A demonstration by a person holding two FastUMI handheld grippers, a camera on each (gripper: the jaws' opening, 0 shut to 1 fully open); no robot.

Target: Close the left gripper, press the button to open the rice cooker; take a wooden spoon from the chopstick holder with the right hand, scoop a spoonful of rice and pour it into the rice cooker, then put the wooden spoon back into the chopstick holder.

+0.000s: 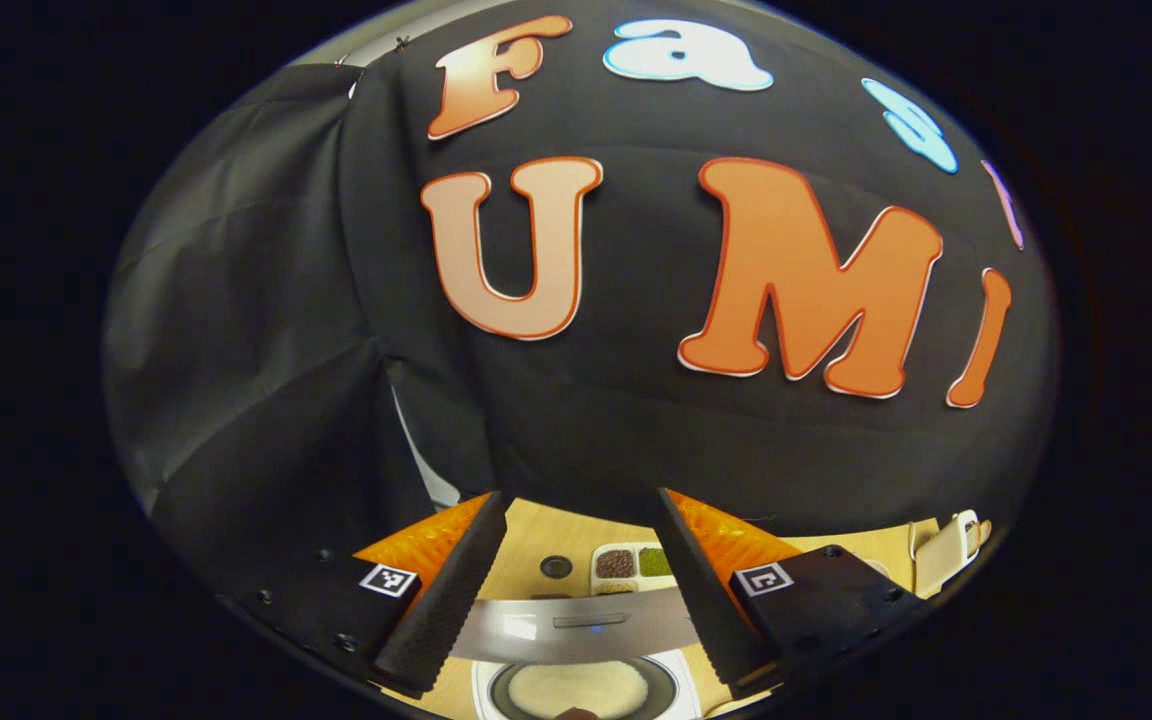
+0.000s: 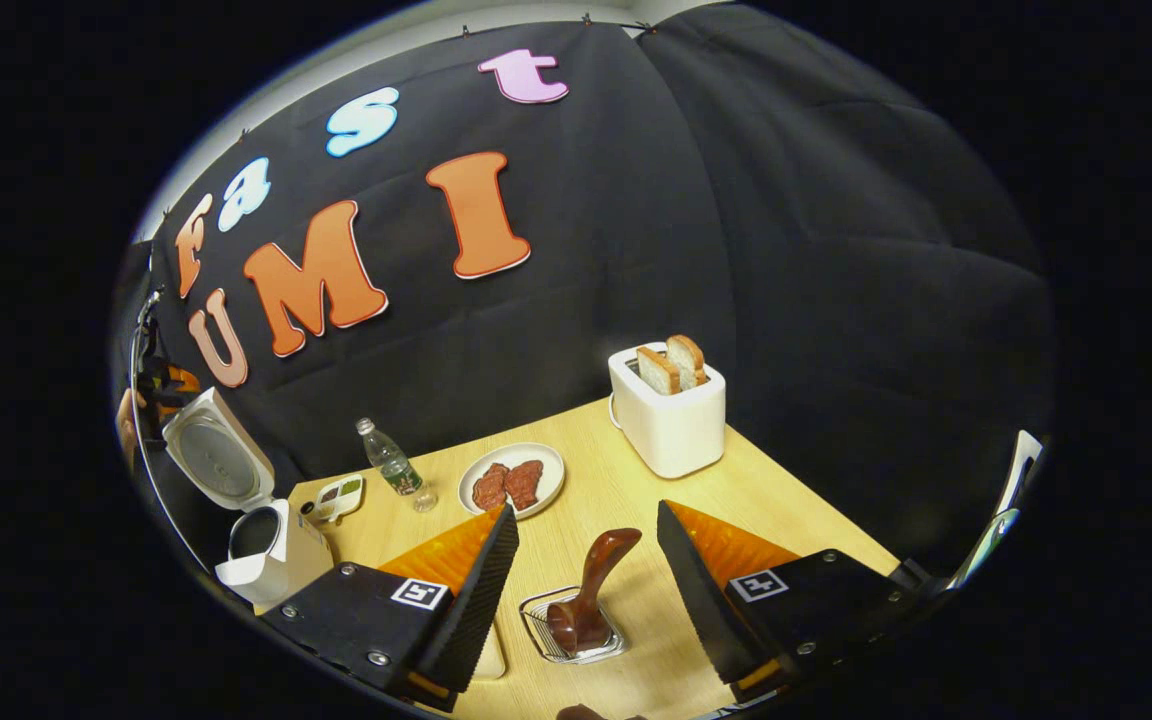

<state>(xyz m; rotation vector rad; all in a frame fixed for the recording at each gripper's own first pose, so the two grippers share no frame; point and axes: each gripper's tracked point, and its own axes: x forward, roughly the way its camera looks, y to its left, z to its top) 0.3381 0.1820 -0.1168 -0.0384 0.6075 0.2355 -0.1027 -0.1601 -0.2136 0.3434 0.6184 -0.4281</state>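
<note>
**Spoon sitting in the holder, cooker lid up**

Left gripper view first: nearest the camera is the left gripper (image 1: pixel 581 570), fingers spread wide with nothing between them. Right below it is the rice cooker (image 1: pixel 576 690), seen from above, with its open pot showing a pale whitish inside; I can't tell if that's rice or just the liner. A shiny curved band crosses between the fingers, probably the edge of the raised lid. Farther off on the wooden table (image 1: pixel 536 540) there's a small divided dish (image 1: pixel 633 565) with dark and green stuff in it.

Right gripper view: the right gripper (image 2: pixel 581 575) is also wide open and empty, hanging above the chopstick holder (image 2: pixel 573 628), a little wire basket right between the fingers. The wooden spoon (image 2: pixel 591 590) stands in it, bowl end down, handle up and leaning toward the far right, so its long axis runs steeply from the basket up and away. Far left is the rice cooker (image 2: pixel 251 530) with the lid tipped up. Also on the table: a water bottle (image 2: pixel 391 465), a plate of meat (image 2: pixel 511 480) and a toaster (image 2: pixel 668 410) with two slices poking out.

My take: the spoon looks light, rigid and smooth, maybe a bit slippery with that glossy finish. I'd pinch the upper handle across its narrow width, below the flared tip, and lift straight along its lean so the light basket doesn't drag along.
</note>
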